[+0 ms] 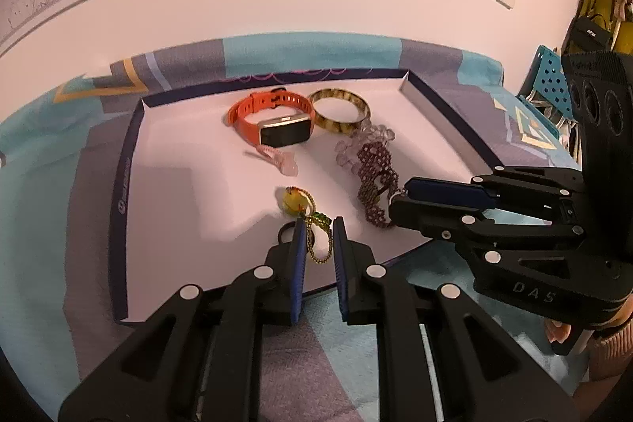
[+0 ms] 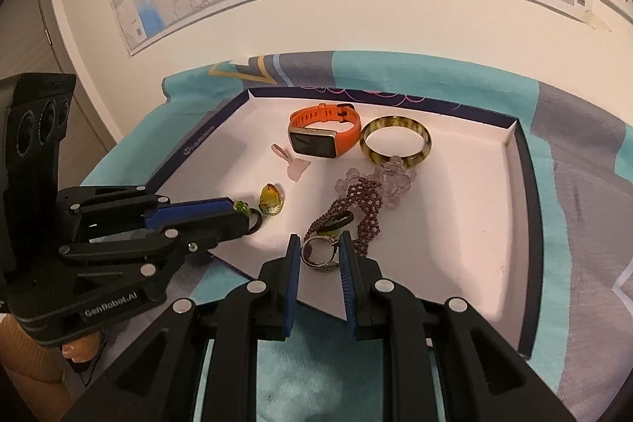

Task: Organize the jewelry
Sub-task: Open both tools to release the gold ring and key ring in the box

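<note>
Left tongs (image 1: pixel 318 224) pinch gold chain (image 1: pixel 316 248) over white tray (image 1: pixel 178 184)

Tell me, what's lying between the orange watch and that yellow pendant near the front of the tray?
A small pale pink charm lies on the tray's white floor between the orange watch and the yellow pendant. Both wrist views show it.

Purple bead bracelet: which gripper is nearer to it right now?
Right. The right gripper sits at the near end of the purple bead bracelet, over a ring. The left gripper is off to its left, by the yellow pendant.
</note>
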Tool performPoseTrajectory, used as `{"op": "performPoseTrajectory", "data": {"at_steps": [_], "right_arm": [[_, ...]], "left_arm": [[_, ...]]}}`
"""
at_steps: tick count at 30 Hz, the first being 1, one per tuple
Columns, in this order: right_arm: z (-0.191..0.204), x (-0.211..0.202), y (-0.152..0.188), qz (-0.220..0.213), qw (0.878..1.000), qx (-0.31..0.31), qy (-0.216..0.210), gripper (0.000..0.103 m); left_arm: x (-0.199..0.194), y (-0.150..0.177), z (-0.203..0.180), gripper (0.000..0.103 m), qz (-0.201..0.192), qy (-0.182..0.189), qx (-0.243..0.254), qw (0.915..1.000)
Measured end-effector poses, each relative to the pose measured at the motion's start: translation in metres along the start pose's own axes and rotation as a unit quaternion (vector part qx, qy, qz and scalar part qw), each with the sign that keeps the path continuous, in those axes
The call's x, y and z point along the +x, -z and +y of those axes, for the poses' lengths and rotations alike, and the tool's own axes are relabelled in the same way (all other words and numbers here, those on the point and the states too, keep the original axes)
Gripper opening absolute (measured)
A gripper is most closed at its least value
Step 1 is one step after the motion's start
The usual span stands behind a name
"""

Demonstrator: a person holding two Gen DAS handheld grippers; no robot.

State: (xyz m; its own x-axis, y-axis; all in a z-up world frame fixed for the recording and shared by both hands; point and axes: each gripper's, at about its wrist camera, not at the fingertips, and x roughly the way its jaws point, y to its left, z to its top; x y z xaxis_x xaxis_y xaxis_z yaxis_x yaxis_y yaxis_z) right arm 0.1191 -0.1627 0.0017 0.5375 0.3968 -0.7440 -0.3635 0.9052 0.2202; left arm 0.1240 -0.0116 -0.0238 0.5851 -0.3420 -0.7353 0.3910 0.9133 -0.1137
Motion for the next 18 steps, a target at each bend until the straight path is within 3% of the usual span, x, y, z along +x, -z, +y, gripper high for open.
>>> {"op": "performPoseTrajectory", "data": {"at_steps": [11,13,17,18], "right_arm": [[-0.001,0.006,-0.002,0.005,1.000,0.010,0.008,0.020],[-0.002,0.006,-0.002,0.005,1.000,0.012,0.008,0.021],[-0.003,0.001,-0.001,-0.001,1.000,0.017,0.008,0.029],[-0.003,-0.002,0.000,-0.003,1.000,0.018,0.008,0.031]], "left_arm": [[0.002,-0.001,0.004,0.017,0.002,0.003,-0.008,1.0000],[0.001,0.000,0.004,0.029,0.001,0.002,-0.010,0.9999],[-0.007,0.001,0.003,0.040,-0.010,-0.002,-0.009,0.9999],[-0.008,0.001,0.002,0.049,-0.011,-0.001,-0.009,0.9999]]}}
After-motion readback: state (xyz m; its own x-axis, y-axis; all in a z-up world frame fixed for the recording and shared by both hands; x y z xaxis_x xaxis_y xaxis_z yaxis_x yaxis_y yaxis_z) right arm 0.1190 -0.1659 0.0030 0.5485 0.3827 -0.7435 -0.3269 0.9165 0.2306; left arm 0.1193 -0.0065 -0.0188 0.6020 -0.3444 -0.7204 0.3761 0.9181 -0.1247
